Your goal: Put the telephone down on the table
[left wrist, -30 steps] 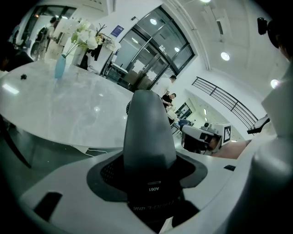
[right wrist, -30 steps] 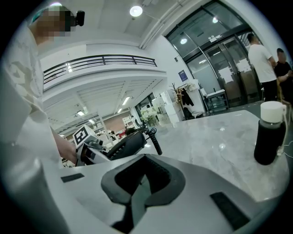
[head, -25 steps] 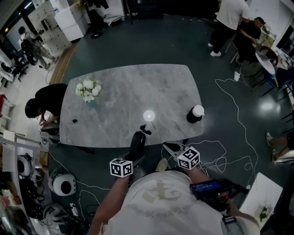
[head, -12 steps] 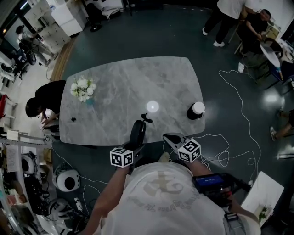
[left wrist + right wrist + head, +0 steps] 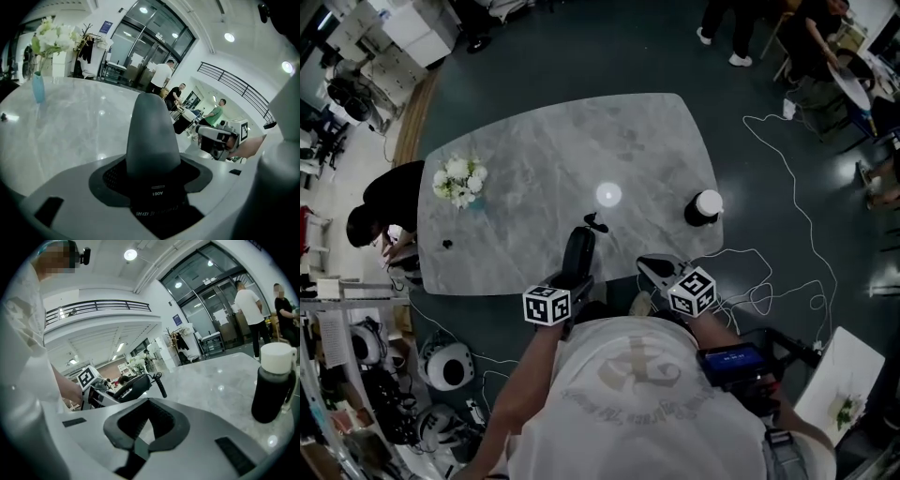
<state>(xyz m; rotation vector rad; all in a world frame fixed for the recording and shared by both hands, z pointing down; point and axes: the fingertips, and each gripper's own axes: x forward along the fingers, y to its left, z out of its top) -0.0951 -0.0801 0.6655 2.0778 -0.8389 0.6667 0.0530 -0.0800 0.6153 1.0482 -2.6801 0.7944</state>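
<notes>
The black telephone handset [image 5: 579, 255] with its coiled cord end [image 5: 596, 225] lies along the near edge of the marble table [image 5: 544, 159]. My left gripper [image 5: 571, 281] is shut on its near end. In the left gripper view the handset [image 5: 151, 136] rises from between the black pads [image 5: 112, 176]. The right gripper view shows it tilted above the tabletop [image 5: 132, 386]. My right gripper [image 5: 651, 266] hovers just right of it at the table edge, shut and holding nothing [image 5: 140, 439].
A dark bottle with a white cap [image 5: 704, 207] stands at the table's right edge. White flowers in a blue vase [image 5: 457, 181] stand at the left, with a small dark object [image 5: 447, 245] near them. A person [image 5: 386, 208] crouches left of the table. Cables [image 5: 769, 291] lie on the floor.
The handset and my left gripper have moved a little farther over the table's near edge. The right gripper has kept its place beside them. The head view has shifted.
</notes>
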